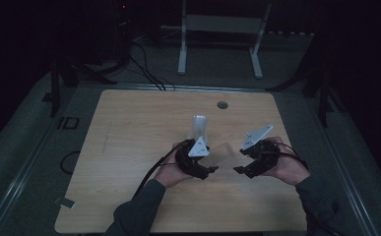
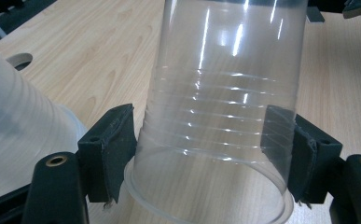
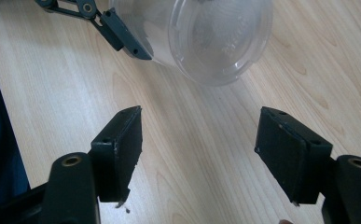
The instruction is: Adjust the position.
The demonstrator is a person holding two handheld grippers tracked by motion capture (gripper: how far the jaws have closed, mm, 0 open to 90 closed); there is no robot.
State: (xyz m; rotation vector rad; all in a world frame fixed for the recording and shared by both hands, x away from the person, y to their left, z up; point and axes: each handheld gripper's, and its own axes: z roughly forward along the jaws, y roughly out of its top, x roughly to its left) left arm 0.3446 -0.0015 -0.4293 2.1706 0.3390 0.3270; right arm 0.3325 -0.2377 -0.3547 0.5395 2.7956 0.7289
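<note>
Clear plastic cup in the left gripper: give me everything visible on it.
The clear plastic cup is see-through, thin-walled, tapered, with fine ridges ringing its wall and a rolled rim at the wide mouth. It looks empty and undamaged. The left gripper is shut on it: both pads press the ridged wall near the rim. It is held tipped over, its closed round base pointing toward the right gripper, whose jaws stand apart with nothing between them. It sits over the wooden table.

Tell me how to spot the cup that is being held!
Look at the wooden table, near its middle by the person's hands. The clear plastic cup lies sideways, clamped near its rim in the left gripper. The other cups stand stacked upright behind it, untouched.
</note>
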